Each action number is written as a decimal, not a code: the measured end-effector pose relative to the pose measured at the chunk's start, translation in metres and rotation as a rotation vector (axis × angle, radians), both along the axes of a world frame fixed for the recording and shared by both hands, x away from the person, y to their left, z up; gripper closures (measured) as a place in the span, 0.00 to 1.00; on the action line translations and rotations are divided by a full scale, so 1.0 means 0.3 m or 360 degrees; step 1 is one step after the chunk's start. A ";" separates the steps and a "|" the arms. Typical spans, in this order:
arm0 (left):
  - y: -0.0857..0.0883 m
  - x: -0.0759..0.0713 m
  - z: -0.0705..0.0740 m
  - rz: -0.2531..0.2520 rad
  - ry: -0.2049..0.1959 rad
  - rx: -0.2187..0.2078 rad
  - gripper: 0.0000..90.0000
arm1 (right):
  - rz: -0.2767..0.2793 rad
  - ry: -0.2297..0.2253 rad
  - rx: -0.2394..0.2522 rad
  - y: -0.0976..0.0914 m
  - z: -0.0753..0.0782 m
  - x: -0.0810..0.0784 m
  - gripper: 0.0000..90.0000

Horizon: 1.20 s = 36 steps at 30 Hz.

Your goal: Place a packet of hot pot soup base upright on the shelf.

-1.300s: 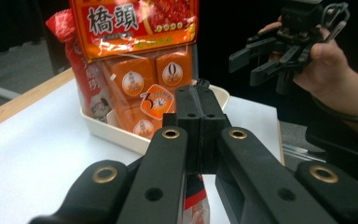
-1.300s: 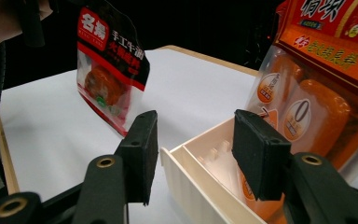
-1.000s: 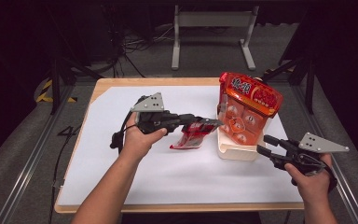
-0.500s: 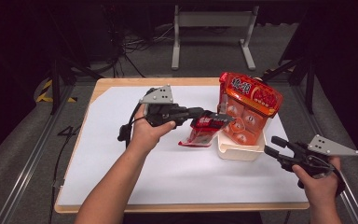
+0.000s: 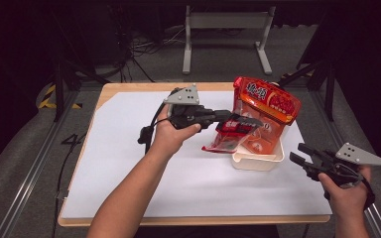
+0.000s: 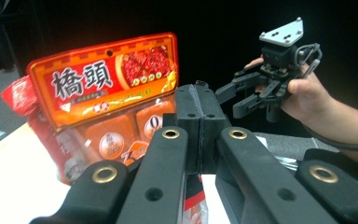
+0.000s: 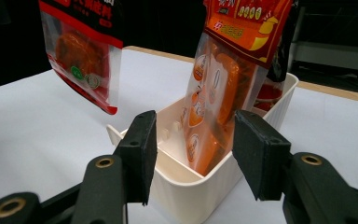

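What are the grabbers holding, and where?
The left gripper pinches the red packet by its top edge, hanging above the table. The right gripper is open, holding nothing.

Tool (image 6: pixel 198 116) shut beside orange packet (image 6: pixel 105 88).

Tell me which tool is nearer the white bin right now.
Left. The left tool hangs over the white bin's near-left part, shut on a red packet. The right tool sits off its right side, open and apart from it.
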<state>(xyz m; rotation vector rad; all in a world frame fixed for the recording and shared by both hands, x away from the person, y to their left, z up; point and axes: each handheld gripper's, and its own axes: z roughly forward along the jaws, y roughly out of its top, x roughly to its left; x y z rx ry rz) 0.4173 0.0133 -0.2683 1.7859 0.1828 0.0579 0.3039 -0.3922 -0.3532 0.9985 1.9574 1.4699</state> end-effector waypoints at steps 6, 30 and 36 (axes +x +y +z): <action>-0.042 0.005 0.006 -0.0026 -0.0010 0.0010 1.00 | -0.0008 0.0003 0.0012 -0.008 -0.001 -0.001 0.56; -0.181 0.034 -0.055 -0.0106 0.0024 0.0011 1.00 | -0.0013 -0.0013 0.0026 -0.021 -0.001 -0.007 0.55; -0.212 0.038 -0.076 -0.0119 0.0042 0.0004 1.00 | -0.0014 -0.0011 0.0029 -0.021 0.000 -0.009 0.55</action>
